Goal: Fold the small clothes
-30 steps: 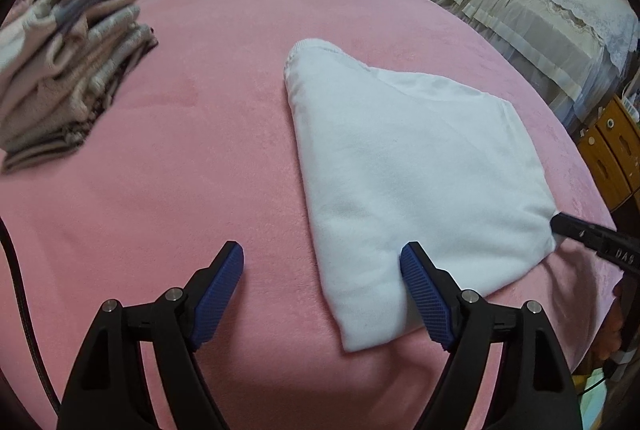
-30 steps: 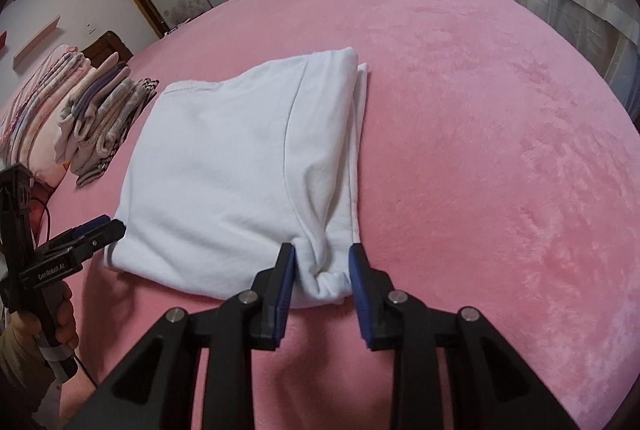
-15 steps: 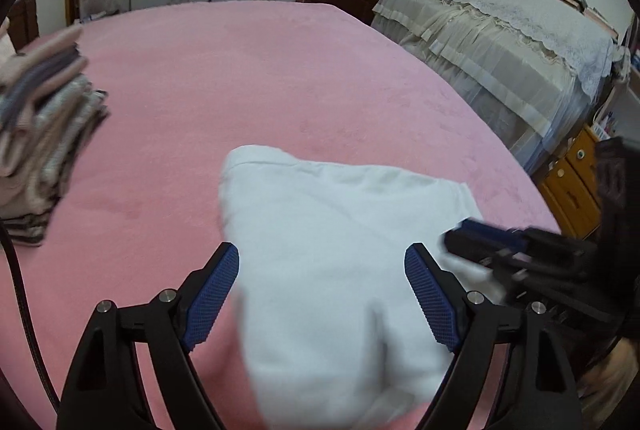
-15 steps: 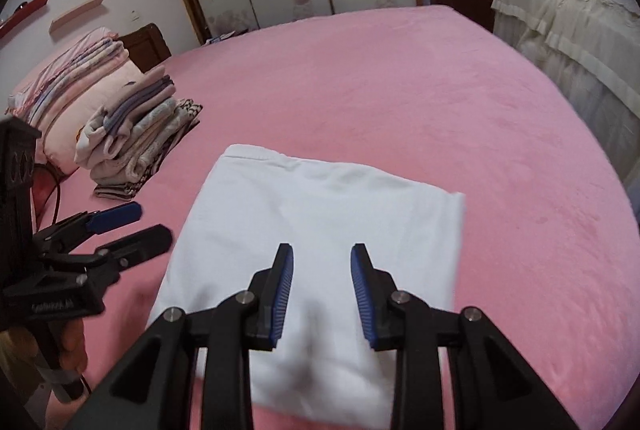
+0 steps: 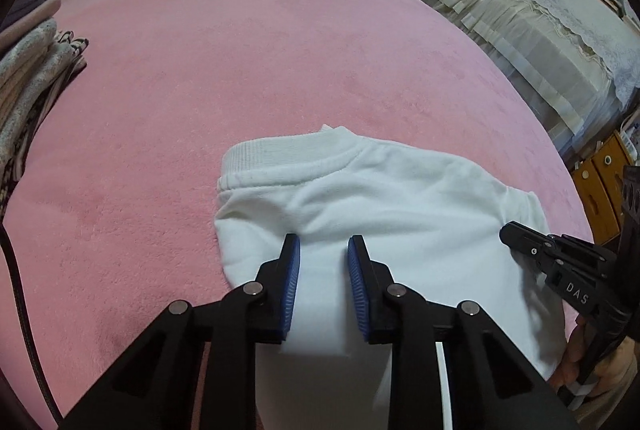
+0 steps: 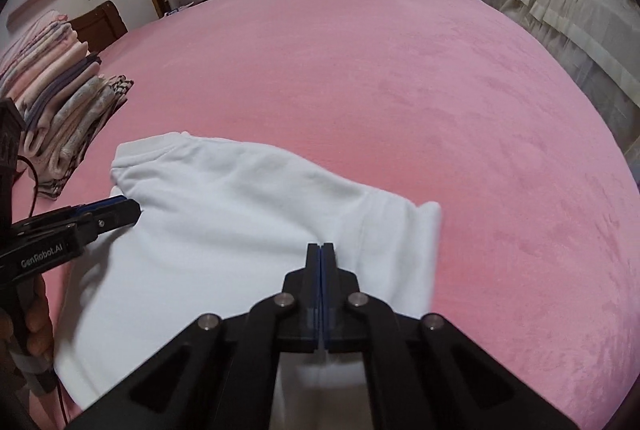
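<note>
**Both claws over the folded white top**

We have one white top (image 5: 384,213) lying on the pink bedspread (image 5: 248,61), near its front edge, with the ribbed collar turned toward the far side. It looks already doubled over, so we judge the folding to be partly done.

Our left gripper (image 5: 323,250) hangs over the top's near left part. Its jaws are closing, with a narrow gap between the blue pads (image 5: 293,270); white cloth shows in that gap, but we cannot tell whether the pads press it yet. We read this as reaching for a hold on that side.

Our right gripper (image 6: 321,250) has its jaws pressed fully together above the top's near right part. Whether a thin layer of cloth is pinched between them, we cannot tell.

Holding both near corners would let us carry that edge over for another fold.

Counted: one top, two grippers, one stack of folded clothes (image 6: 64,109) at the bed's left, set aside clear of the work.
</note>
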Motion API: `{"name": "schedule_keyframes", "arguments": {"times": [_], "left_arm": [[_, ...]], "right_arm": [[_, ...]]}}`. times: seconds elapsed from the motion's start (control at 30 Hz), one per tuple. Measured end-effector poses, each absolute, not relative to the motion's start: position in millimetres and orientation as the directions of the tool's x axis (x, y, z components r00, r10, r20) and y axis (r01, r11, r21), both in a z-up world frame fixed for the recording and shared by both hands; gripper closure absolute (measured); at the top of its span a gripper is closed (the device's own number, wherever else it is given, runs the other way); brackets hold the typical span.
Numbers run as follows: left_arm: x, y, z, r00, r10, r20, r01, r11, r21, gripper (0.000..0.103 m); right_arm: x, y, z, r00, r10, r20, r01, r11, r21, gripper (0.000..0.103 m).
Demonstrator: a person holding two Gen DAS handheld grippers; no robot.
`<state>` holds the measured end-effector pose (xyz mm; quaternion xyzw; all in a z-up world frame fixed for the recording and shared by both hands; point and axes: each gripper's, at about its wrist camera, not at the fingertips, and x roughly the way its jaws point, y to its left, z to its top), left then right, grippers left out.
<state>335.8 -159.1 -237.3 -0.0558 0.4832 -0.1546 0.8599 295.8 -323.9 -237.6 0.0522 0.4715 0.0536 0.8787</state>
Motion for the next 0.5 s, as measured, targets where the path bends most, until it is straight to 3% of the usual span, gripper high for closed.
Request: {"name": "schedule_keyframes", "arguments": {"times": [0.23, 0.33, 0.37, 0.4, 0.47, 0.5], "left_arm": [[337, -170, -230, 0.492, -0.293, -0.819, 0.22, 0.953, -0.209, 0.077], [333, -172, -217, 0.496, -0.301, -0.814, 0.235, 0.95, -0.208, 0.051], [330, -171, -210, 0.514, -0.293, -0.806, 0.227, 0.953, -0.202, 0.036], [326, -169, -202, 0.545, -0.28, -0.791, 0.214, 0.958, -0.192, 0.027], [320, -167, -185, 0.588, -0.266, -0.763, 0.203, 0.963, -0.18, 0.024], [317, -168, -178, 0.595, -0.264, -0.759, 0.209, 0.963, -0.171, 0.024]], "right_arm": [[296, -321, -233, 0.541, 0.135, -0.83, -0.034, 0.99, 0.138, 0.103], [292, -320, -221, 0.523, 0.138, -0.841, -0.033, 0.989, 0.142, 0.099], [289, -318, -216, 0.52, 0.123, -0.846, -0.034, 0.992, 0.123, 0.095], [286, -317, -211, 0.523, 0.107, -0.846, -0.034, 0.994, 0.105, 0.091], [277, -314, -197, 0.544, 0.088, -0.835, -0.038, 0.996, 0.08, 0.065], [272, -314, -191, 0.555, 0.081, -0.828, -0.04, 0.997, 0.071, 0.058]]}}
